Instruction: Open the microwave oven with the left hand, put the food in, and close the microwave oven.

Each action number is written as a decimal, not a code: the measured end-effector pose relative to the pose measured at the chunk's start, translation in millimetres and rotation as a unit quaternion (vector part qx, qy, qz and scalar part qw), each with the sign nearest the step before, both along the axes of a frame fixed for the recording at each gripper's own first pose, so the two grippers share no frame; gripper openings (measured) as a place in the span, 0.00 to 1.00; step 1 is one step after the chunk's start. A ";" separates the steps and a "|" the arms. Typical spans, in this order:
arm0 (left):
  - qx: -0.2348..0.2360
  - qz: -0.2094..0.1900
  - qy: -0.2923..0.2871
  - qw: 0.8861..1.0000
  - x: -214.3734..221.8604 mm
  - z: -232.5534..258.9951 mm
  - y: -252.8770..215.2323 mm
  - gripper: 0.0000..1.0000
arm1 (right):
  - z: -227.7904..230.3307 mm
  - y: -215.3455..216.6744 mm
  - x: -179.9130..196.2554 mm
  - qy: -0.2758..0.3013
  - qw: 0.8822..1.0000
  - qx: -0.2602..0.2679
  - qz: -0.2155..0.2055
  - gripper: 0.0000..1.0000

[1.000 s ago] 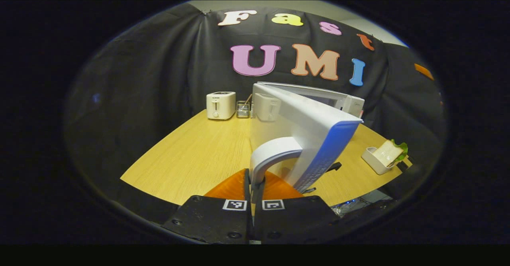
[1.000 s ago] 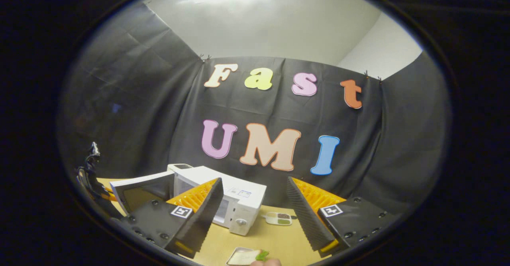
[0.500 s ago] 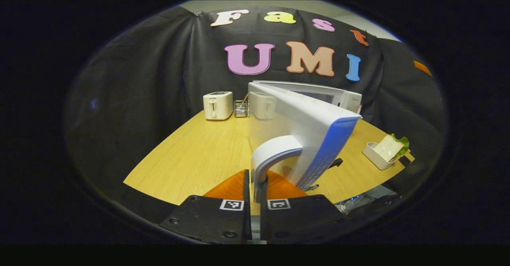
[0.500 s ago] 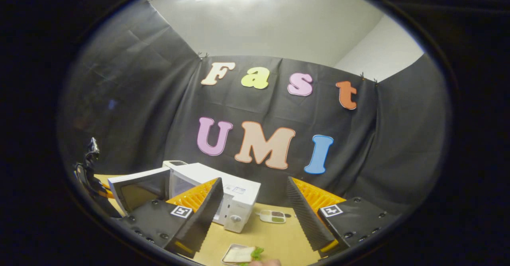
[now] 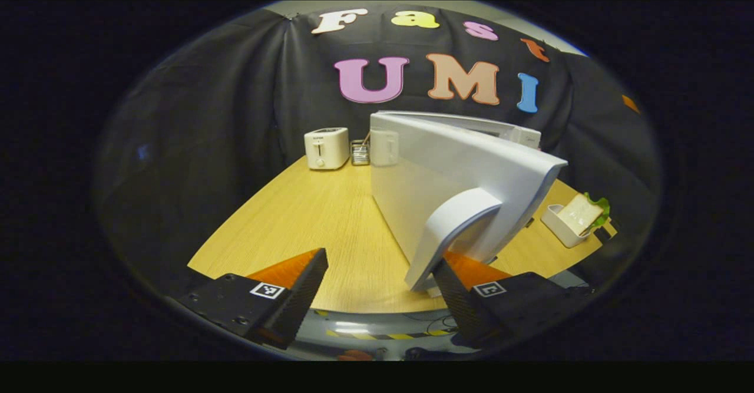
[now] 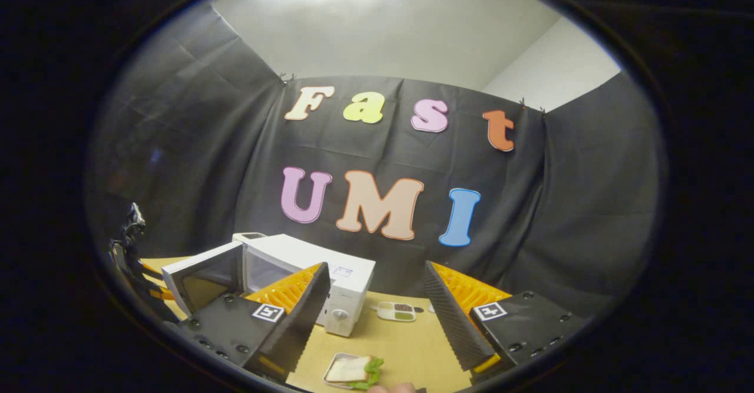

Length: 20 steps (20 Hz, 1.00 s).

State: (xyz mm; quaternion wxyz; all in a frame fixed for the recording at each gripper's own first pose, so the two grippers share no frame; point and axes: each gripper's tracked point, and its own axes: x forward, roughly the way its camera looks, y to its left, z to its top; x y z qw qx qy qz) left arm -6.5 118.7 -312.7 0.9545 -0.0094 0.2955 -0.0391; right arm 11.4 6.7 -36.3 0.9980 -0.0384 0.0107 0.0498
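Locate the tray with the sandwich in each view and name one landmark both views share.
Left gripper view: the sandwich tray sits at the right, near the table's edge, beyond the open door.
Right gripper view: it lies at the bottom centre, between the fingers.
Shared landmark: the white microwave with its door open.

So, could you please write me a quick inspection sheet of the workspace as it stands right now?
Surface: wooden table, bare at the near left.
Job's things: microwave with door swung open; sandwich in its tray on the table, not yet inside.
Clutter: toaster and a small rack at the back; divided dish.
Grippers: left hand-held gripper open, door handle by one finger; right hand-held gripper open, empty.
Cables: nothing seen on the table.
Surroundings: black cloth wall.
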 end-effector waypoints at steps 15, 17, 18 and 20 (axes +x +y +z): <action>-0.041 0.013 -0.048 0.998 -40.0 110.9 -1.9 0.99 | -111.4 -17.9 12.4 0.100 0.994 0.016 -0.042 0.97; -0.061 0.024 -0.072 0.995 -29.2 144.2 -5.4 0.97 | -146.1 -19.7 18.0 0.131 0.989 0.038 -0.052 0.98; -0.072 0.033 -0.089 0.993 -23.4 160.1 -7.7 0.97 | -165.3 -21.2 20.0 0.150 0.986 0.045 -0.057 0.97; -0.094 0.045 -0.114 0.988 -8.2 189.6 -20.5 0.96 | -209.7 -25.9 23.4 0.193 0.977 0.056 -0.065 0.98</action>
